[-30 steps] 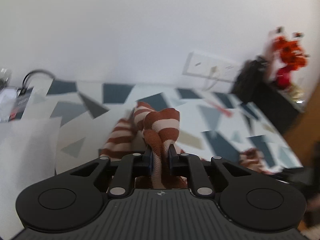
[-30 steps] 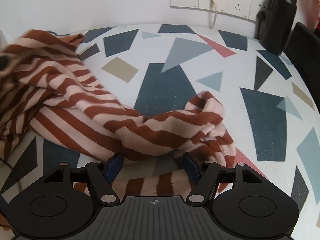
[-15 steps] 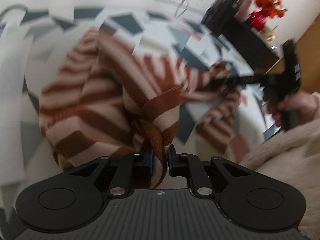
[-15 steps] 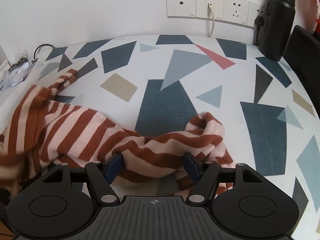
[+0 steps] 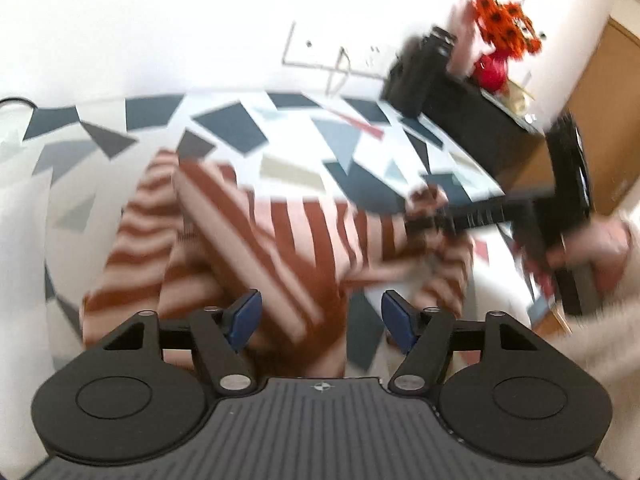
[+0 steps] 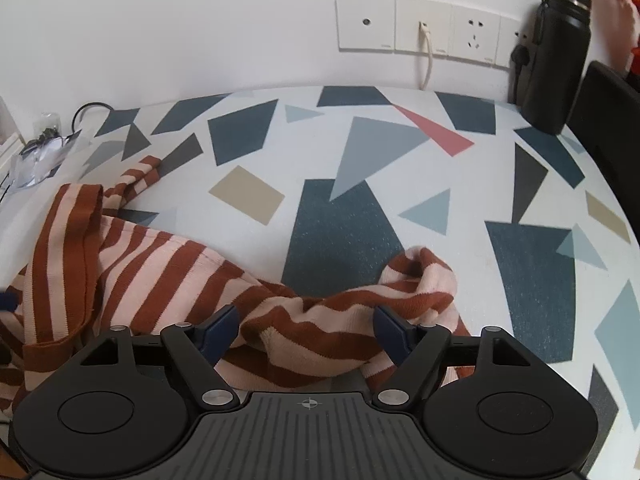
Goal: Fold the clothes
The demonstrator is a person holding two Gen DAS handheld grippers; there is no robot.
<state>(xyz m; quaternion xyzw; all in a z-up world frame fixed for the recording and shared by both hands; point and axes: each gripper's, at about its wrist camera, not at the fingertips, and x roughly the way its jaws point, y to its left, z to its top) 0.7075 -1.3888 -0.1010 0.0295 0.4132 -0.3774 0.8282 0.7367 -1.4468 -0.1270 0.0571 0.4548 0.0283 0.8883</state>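
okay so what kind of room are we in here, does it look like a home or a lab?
Probably a home: a table under a geometric-patterned cloth, against a white wall with a row of sockets, a black flask beside them, and red-orange flowers on a dark sideboard.

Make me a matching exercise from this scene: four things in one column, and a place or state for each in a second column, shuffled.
Things:
1. sweater
2. flask
3. sockets
4. left gripper

Places or states:
A. on the wall behind the table
B. jaws opening, pads clear of the cloth
C. crumpled on the patterned tablecloth
D. upright at the table's far right corner

Pairs: 1-C, 2-D, 3-A, 4-B
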